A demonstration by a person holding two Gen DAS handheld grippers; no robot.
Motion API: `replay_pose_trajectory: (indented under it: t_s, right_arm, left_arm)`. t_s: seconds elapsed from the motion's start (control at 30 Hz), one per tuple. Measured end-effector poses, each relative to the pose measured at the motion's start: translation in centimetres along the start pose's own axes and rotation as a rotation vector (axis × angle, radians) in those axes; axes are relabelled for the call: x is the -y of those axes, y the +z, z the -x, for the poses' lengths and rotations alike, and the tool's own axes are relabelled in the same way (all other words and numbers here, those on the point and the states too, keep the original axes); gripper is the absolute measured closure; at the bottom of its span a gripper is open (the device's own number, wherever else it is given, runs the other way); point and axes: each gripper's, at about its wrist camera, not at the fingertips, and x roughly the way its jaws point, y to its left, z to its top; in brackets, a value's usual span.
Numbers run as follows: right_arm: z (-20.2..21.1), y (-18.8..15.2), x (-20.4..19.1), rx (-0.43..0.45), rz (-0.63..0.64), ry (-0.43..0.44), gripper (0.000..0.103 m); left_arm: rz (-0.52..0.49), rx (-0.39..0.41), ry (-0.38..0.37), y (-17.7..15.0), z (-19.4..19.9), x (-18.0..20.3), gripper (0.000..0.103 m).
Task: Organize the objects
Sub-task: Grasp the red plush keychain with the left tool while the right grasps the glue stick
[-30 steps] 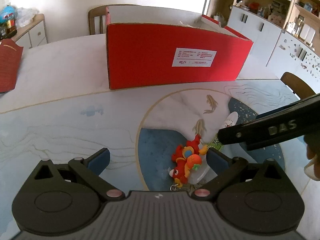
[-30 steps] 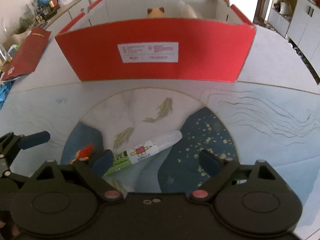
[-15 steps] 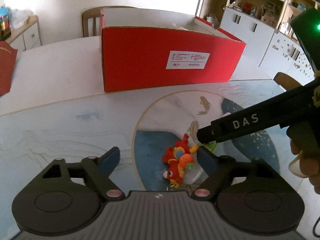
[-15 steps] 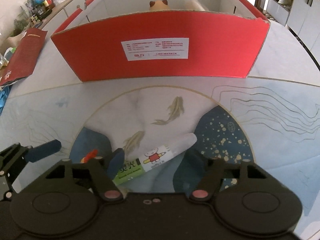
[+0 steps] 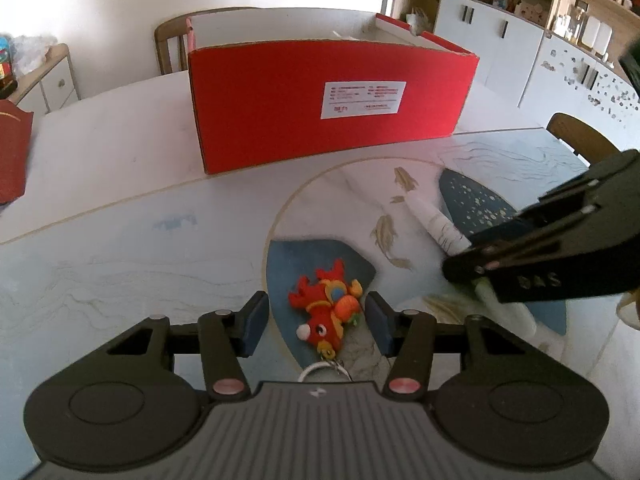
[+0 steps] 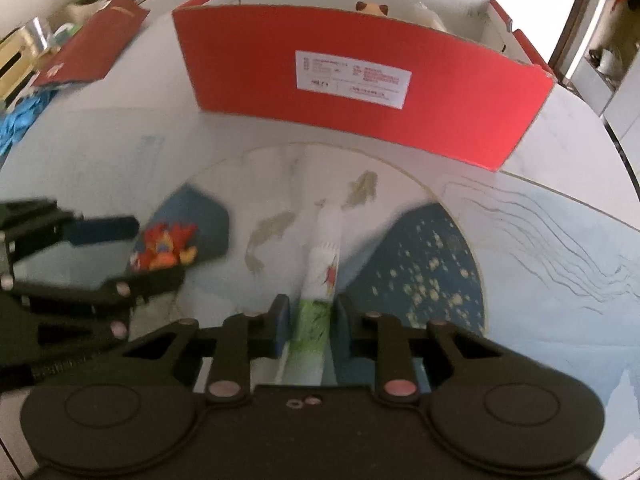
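Note:
A red and orange plush toy (image 5: 328,304) with a key ring lies on the patterned table mat (image 5: 120,264). My left gripper (image 5: 316,314) straddles it with its jaws closing; the blue pads stand a little off its sides. To the right, a white tube with a green end (image 6: 326,248) lies along my right gripper (image 6: 312,316). That gripper's jaws are closing, with the pads against the tube's green end. In the left wrist view the right gripper (image 5: 472,264) covers the middle of the tube (image 5: 436,224). A big open red box (image 5: 328,112) stands behind both.
The red box (image 6: 360,100) holds a brown-eared plush (image 6: 372,8) and a pale object. A red folder (image 6: 92,44) lies at the table's left. Wooden chairs (image 5: 576,136) stand at the far and right edges, with white cabinets (image 5: 500,52) behind.
Both grippers' jaws have narrowed a lot. The left now brackets the plush toy. The tube has swung round from slanting to lying straight between the right pads.

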Motion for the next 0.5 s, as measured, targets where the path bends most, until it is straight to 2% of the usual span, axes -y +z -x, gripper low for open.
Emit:
replay_pose_trajectory:
  t_s: [0.2, 0.33, 0.43, 0.5]
  right_arm:
    - [0.6, -1.3, -0.3, 0.028, 0.041, 0.014, 0.074]
    - [0.6, -1.3, -0.3, 0.037, 0.045, 0.022, 0.079]
    - [0.7, -1.4, -0.2, 0.04, 0.037, 0.027, 0.083]
    - [0.8, -1.5, -0.1, 0.041, 0.023, 0.03, 0.083]
  left_arm:
    - [0.001, 0.003, 0.006, 0.1, -0.2, 0.4, 0.051]
    - [-0.004, 0.0, 0.012, 0.4, -0.5, 0.6, 0.051]
    - [-0.018, -0.001, 0.024, 0.4, -0.4, 1.0, 0.061]
    - [-0.018, -0.002, 0.029, 0.4, -0.4, 1.0, 0.063]
